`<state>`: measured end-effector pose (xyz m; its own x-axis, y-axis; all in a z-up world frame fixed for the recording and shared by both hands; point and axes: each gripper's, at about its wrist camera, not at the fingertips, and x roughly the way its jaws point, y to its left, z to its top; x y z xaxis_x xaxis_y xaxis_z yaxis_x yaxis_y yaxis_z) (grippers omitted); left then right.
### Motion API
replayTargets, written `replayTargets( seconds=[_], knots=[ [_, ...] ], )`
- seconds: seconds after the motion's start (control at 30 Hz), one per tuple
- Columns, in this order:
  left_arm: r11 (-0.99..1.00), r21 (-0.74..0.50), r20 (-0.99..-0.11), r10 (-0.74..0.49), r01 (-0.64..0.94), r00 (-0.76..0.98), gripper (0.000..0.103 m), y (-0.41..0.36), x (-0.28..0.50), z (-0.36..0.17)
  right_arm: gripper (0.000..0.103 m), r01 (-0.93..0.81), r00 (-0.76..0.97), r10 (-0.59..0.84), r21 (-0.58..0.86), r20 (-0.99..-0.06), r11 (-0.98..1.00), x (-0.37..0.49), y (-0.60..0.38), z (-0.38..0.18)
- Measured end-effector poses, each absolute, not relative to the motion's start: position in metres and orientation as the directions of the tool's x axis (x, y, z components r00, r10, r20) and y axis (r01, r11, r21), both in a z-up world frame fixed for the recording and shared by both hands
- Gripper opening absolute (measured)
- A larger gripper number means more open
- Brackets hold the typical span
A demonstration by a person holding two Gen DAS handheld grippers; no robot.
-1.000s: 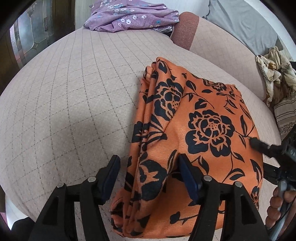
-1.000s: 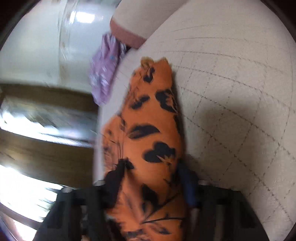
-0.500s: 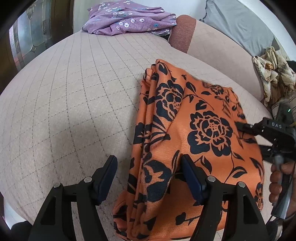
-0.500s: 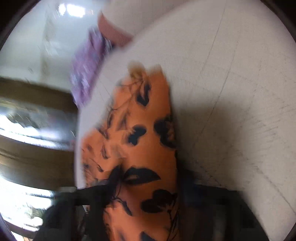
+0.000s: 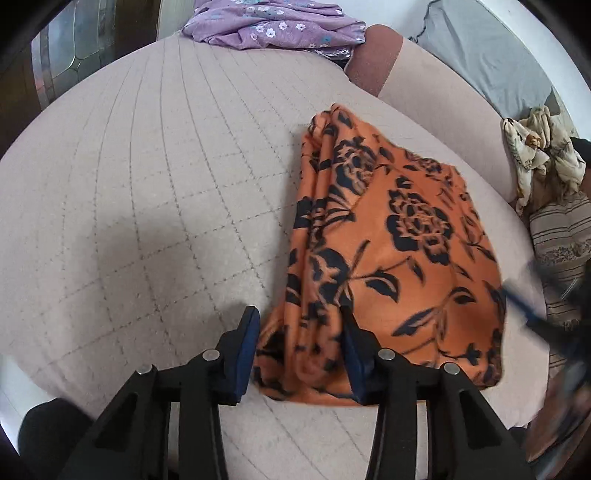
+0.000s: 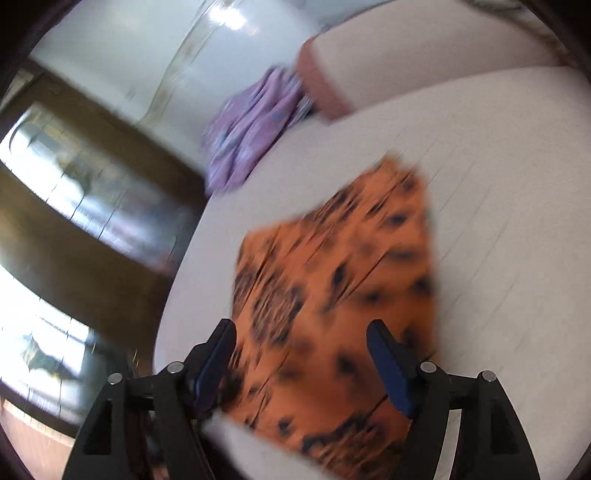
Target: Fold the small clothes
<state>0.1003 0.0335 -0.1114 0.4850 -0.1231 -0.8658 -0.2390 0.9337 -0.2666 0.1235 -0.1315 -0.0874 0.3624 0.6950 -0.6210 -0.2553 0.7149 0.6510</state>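
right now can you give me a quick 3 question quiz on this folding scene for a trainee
1. True or false: the right gripper is clamped shut on the orange floral cloth.
2. Which garment lies at the far edge of the quilted cushion? A) purple floral garment B) blue jeans C) white sock
3. Fill in: the left gripper has its fingers spread on either side of the cloth's near ______ edge.

Key
1. False: its fingers stand wide apart above the cloth.
2. A, the purple floral garment.
3. Bunched (left).
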Motion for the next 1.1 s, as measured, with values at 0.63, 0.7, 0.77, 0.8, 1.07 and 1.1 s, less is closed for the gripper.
replayTargets(
  seconds=[0.63, 0.7, 0.77, 0.8, 1.07, 1.1],
  knots=[
    [0.884, -0.323, -0.903, -0.182, -0.338, 0.389, 0.048, 0.083, 0.298, -0.128, 0.080, -0.333, 0.343, 0.726, 0.646, -0.596, 0.687, 0.100, -0.124, -0.124],
    [0.863, -0.350, -0.896, -0.196, -0.363, 0.399, 0.050, 0.087, 0.296, -0.125, 0.080, -0.334, 0.346, 0.732, 0.652, -0.587, 0.680, 0.098, -0.127, -0.125],
    [0.873, -0.352, -0.883, -0.189, -0.337, 0.431, 0.050, 0.087, 0.280, -0.114, 0.080, -0.339, 0.344, 0.741, 0.659, -0.577, 0.671, 0.097, -0.130, -0.126],
    [0.894, -0.320, -0.880, -0.158, -0.313, 0.447, 0.051, 0.084, 0.267, -0.105, 0.080, -0.339, 0.344, 0.744, 0.664, -0.572, 0.667, 0.097, -0.130, -0.127],
    [0.934, -0.302, -0.831, -0.160, -0.190, 0.533, 0.058, 0.061, 0.146, -0.076, 0.081, -0.321, 0.340, 0.749, 0.678, -0.569, 0.661, 0.097, -0.134, -0.123],
    [0.940, -0.286, -0.832, -0.147, -0.186, 0.535, 0.059, 0.055, 0.130, -0.079, 0.081, -0.306, 0.339, 0.745, 0.682, -0.574, 0.664, 0.096, -0.135, -0.119]
  ],
)
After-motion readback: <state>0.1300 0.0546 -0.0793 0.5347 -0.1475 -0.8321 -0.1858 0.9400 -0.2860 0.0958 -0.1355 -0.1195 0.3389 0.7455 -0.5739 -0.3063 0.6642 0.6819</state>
